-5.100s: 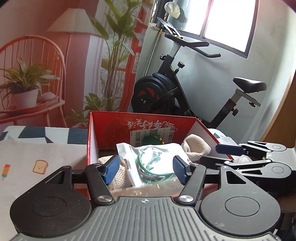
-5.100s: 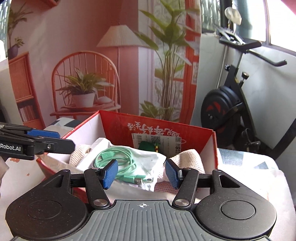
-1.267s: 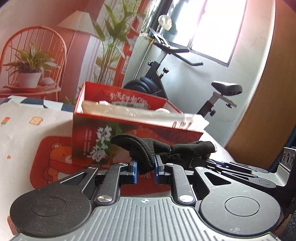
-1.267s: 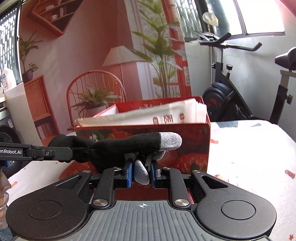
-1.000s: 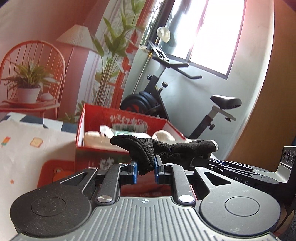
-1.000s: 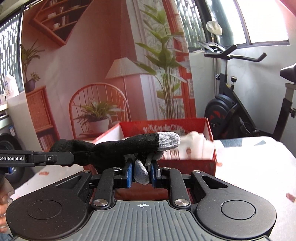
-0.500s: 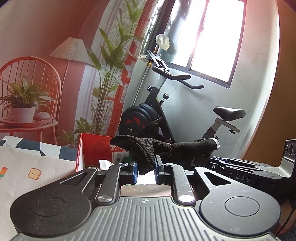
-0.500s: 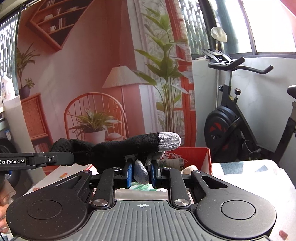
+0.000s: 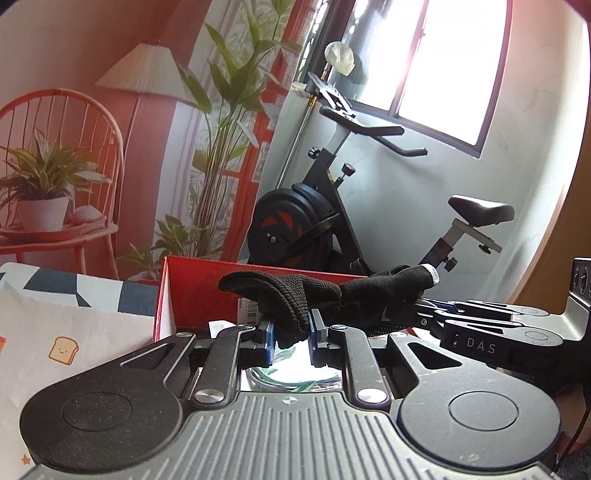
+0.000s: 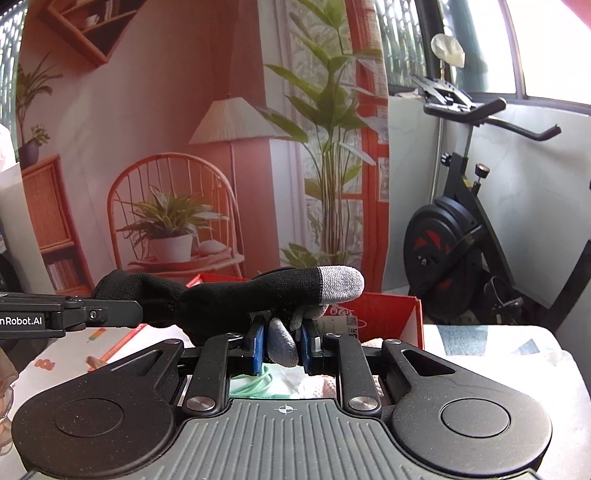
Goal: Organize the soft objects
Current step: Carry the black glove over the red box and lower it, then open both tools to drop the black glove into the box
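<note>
Glove: black knitted glove with grey fingertips [image 10: 258,291], stretched sideways between both tools, over open red cardboard box [image 9: 207,291]
Left tool [image 9: 291,334]: clamped on cuff end
Right tool [image 10: 282,341]: clamped on finger end
Box: directly ahead, below

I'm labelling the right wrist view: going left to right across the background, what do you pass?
Wall shelf → orange chair with potted plant → lamp → tall plant → exercise bike.

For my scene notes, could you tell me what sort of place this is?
Probably a room at home: a black exercise bike under a window, and a cartoon-print cloth covering the table.
</note>
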{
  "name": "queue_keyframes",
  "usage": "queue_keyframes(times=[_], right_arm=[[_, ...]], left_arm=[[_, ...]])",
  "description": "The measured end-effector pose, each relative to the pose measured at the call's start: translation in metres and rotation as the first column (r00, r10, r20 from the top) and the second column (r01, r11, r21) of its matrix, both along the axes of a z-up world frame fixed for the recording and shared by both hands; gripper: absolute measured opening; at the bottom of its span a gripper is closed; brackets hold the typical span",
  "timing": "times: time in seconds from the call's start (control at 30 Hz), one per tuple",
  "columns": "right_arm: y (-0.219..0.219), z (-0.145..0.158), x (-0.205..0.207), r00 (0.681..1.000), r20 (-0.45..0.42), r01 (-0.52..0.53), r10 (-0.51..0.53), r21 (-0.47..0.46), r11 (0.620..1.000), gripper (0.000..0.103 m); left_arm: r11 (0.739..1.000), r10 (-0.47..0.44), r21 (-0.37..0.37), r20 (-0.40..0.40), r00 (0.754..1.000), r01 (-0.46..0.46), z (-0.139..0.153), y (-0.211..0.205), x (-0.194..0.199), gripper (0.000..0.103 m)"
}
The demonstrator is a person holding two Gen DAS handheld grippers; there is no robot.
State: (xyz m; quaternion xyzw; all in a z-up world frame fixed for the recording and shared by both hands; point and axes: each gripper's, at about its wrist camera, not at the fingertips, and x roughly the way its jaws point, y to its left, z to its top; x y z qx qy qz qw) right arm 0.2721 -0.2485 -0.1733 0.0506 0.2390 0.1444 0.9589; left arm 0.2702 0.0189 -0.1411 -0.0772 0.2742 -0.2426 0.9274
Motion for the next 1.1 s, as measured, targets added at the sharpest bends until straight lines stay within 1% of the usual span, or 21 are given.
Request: queue_keyframes(times=[0.4,0.5,0.53,0.6,0.63,0.67,0.73,0.77,0.8,0.83,0.87,0.9,0.93,0.97,1.0,1.03,1.07,1.1], right_arm=[[0.005,-0.035,0.038,0.990,-0.143,0.015,-0.016,-0.009,1.000,0.018],[0.007,-0.042,0.043,0.985,-0.172,0.016,-0.017,-0.008,1.000,0.019],[0.007,-0.043,0.044,0.983,-0.180,0.020,-0.022,-0.011,1.000,0.019],[0.007,-0.046,0.045,0.981,-0.191,0.032,-0.035,-0.019,0.999,0.020],[0.007,-0.047,0.045,0.980,-0.192,0.038,-0.043,-0.029,0.999,0.023],[0.008,-0.048,0.044,0.980,-0.192,0.045,-0.052,-0.039,0.998,0.025],[0.006,-0.048,0.043,0.979,-0.191,0.065,-0.074,-0.055,0.996,0.028],[0.005,-0.048,0.042,0.979,-0.188,0.075,-0.084,-0.058,0.996,0.029],[0.004,-0.047,0.040,0.979,-0.183,0.083,-0.092,-0.059,0.995,0.029],[0.003,-0.046,0.039,0.980,-0.177,0.086,-0.096,-0.061,0.994,0.032],[0.002,-0.044,0.037,0.980,-0.172,0.090,-0.099,-0.065,0.994,0.038],[0.000,-0.043,0.035,0.981,-0.168,0.091,-0.101,-0.067,0.994,0.042],[-0.001,-0.041,0.033,0.982,-0.161,0.090,-0.100,-0.067,0.994,0.049],[-0.003,-0.039,0.030,0.983,-0.151,0.091,-0.101,-0.068,0.994,0.058],[-0.004,-0.036,0.027,0.985,-0.142,0.094,-0.103,-0.070,0.993,0.063],[-0.005,-0.034,0.026,0.985,-0.135,0.095,-0.104,-0.071,0.993,0.072],[-0.006,-0.032,0.023,0.986,-0.129,0.096,-0.105,-0.070,0.993,0.079],[-0.007,-0.029,0.021,0.987,-0.126,0.096,-0.104,-0.067,0.993,0.083]], left_arm=[[0.999,0.011,0.048,-0.116,0.993,-0.005,-0.026,-0.003,0.035,0.019],[0.998,0.013,0.063,-0.131,0.991,-0.005,-0.031,-0.002,0.040,0.020],[0.998,0.012,0.067,-0.132,0.991,-0.003,-0.032,-0.002,0.041,0.023],[0.996,0.018,0.088,-0.124,0.992,-0.007,-0.033,-0.003,0.041,0.028],[0.995,0.023,0.102,-0.123,0.992,-0.011,-0.033,-0.004,0.041,0.036],[0.993,0.034,0.117,-0.123,0.992,-0.020,-0.032,-0.004,0.041,0.049],[0.989,0.062,0.141,-0.113,0.992,-0.046,-0.029,-0.005,0.040,0.063],[0.988,0.068,0.148,-0.105,0.992,-0.052,-0.027,-0.005,0.040,0.069],[0.987,0.067,0.153,-0.099,0.993,-0.051,-0.025,-0.004,0.039,0.071],[0.986,0.068,0.160,-0.093,0.993,-0.053,-0.023,-0.005,0.037,0.079],[0.983,0.077,0.172,-0.087,0.993,-0.062,-0.021,-0.005,0.036,0.091],[0.980,0.090,0.183,-0.076,0.993,-0.075,-0.019,-0.005,0.034,0.097],[0.979,0.097,0.187,-0.062,0.993,-0.084,-0.016,-0.005,0.032,0.102],[0.980,0.094,0.183,-0.049,0.994,-0.084,-0.013,-0.004,0.029,0.103],[0.980,0.090,0.180,-0.043,0.995,-0.081,-0.011,-0.004,0.027,0.103],[0.980,0.092,0.183,-0.041,0.995,-0.083,-0.009,-0.004,0.026,0.103],[0.979,0.095,0.186,-0.044,0.995,-0.085,-0.007,-0.003,0.025,0.103],[0.979,0.094,0.187,-0.045,0.995,-0.084,-0.005,-0.003,0.024,0.103]])
